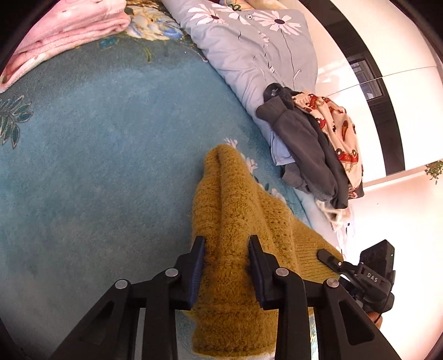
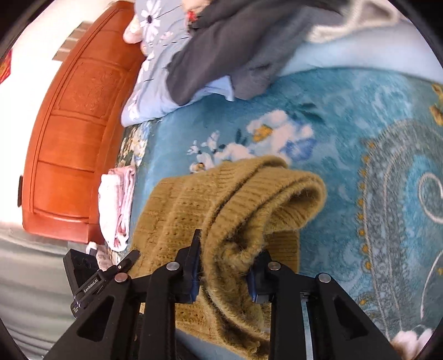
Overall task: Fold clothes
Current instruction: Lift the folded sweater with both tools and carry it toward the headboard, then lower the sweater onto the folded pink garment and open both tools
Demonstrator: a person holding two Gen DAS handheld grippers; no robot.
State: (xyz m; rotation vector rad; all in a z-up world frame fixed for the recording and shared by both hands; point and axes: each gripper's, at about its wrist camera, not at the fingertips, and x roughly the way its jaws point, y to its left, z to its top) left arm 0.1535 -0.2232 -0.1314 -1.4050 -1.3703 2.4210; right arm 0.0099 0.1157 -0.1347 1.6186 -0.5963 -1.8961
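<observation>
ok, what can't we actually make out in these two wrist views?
- Left wrist view: the mustard sweater runs off the bottom edge; the left gripper covers part of it.
- Right wrist view: the right gripper hides its pinch point in bunched knit; the dark clothes pile is motion-blurred and cut off at the top.
- The sweater's whole outline shows in neither view.

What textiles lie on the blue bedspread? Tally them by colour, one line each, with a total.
Mustard: 1, the sweater with both grippers' jaws closed on it.
Pink: 1, the folded blanket.
Grey with daisies: 1, the pillow.
Dark grey: 1, the garment in the pile.
Cream with red print: 1, the cloth on that pile.
Total: 5; anything deeper in the pile cannot be told apart.
</observation>
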